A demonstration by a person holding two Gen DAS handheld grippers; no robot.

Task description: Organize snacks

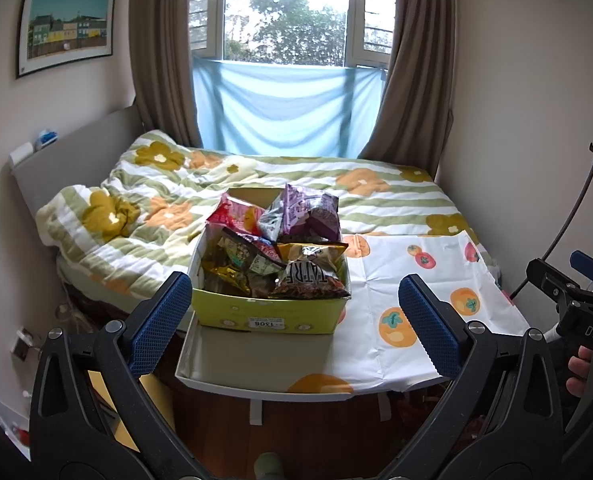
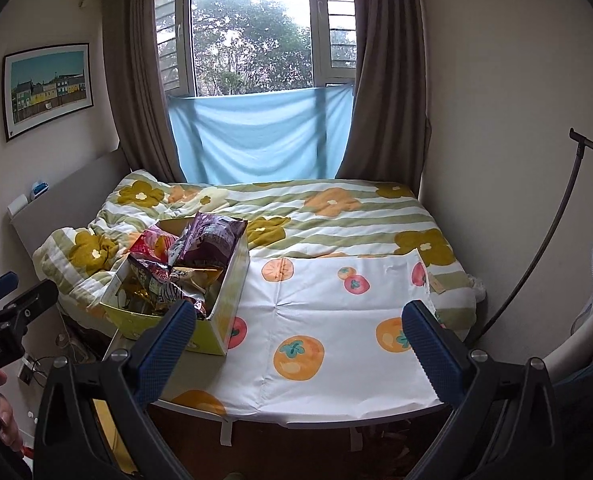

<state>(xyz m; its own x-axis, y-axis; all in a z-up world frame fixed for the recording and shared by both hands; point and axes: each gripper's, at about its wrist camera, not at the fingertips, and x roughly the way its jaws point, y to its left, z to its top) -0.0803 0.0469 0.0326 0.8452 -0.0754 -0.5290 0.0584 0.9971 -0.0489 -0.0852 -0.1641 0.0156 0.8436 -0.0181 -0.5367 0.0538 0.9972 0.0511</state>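
Hovering at the table's near edge, the left gripper (image 1: 296,320) is holding its blue pads spread wide with nothing between them. Ahead, the yellow-green box (image 1: 270,314) is sitting on the left of the table (image 1: 256,360), brimming with snack bags (image 1: 292,236). To its right, the fruit-print cloth (image 2: 336,320) is lying flat, and the right gripper (image 2: 296,344) is hanging over it, equally spread and gripping nothing.
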